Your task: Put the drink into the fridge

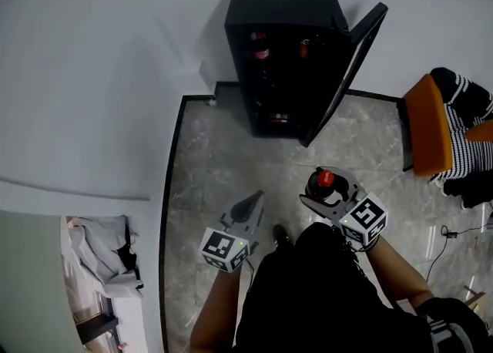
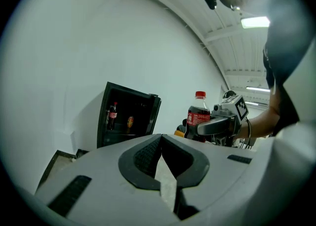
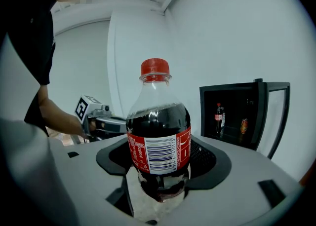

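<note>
the fridge (image 1: 283,58) is seen standing against the wall with its door (image 1: 348,66) swung open to the right. inside, on an upper shelf, a small bottle (image 3: 218,116) of dark drink with a red label is stood upright, and a can (image 3: 243,126) is stood just beside it on the same shelf. lower down the inside is too dark for anything to be made out.

the bottle (image 3: 158,136) is held in the right gripper (image 1: 323,191), in the air over the floor (image 1: 212,166), in front of the open fridge and well apart from it, close to the person's body. its long axis is kept upright, with the red cap (image 3: 154,67) at the top and the base down between the jaws. it is filled with dark drink up to the shoulder, and the clear neck above is empty. the barcode side of the red label (image 3: 160,148) is turned toward the right gripper's camera.

the right gripper's jaws are closed on the bottle's lower body, one pad pressed to each side below the label.

the left gripper (image 1: 254,201) is held level to the left of the bottle, apart from it. its jaws are brought together tip to tip, and nothing is gripped between them.
</note>
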